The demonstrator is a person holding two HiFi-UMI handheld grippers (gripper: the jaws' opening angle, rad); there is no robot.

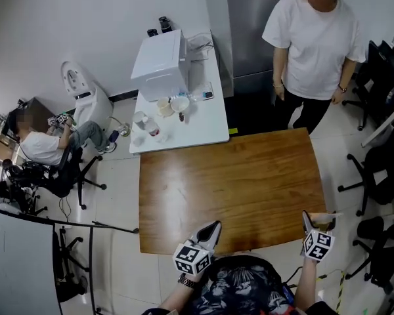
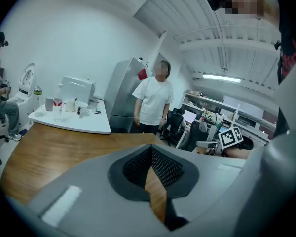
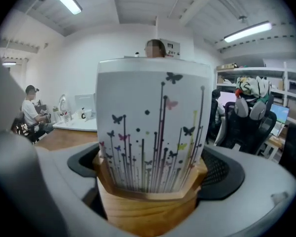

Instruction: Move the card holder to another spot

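Observation:
The card holder (image 3: pixel 147 209) is a light wooden base carrying an upright white card (image 3: pixel 153 127) printed with butterflies and stems. My right gripper (image 3: pixel 148 181) is shut on the wooden base, which fills the right gripper view. In the head view that gripper (image 1: pixel 317 227) holds the card holder (image 1: pixel 323 220) over the near right corner of the brown wooden table (image 1: pixel 236 182). My left gripper (image 1: pixel 213 227) hangs over the table's near edge. In the left gripper view its jaws (image 2: pixel 150 169) are shut with nothing between them.
A person in a white T-shirt (image 1: pixel 313 44) stands at the table's far right side. A white side table (image 1: pixel 207 126) with a white appliance (image 1: pixel 161 64) and cups adjoins the far left. A seated person (image 1: pixel 43 146) is at left; office chairs (image 1: pixel 381 169) stand at right.

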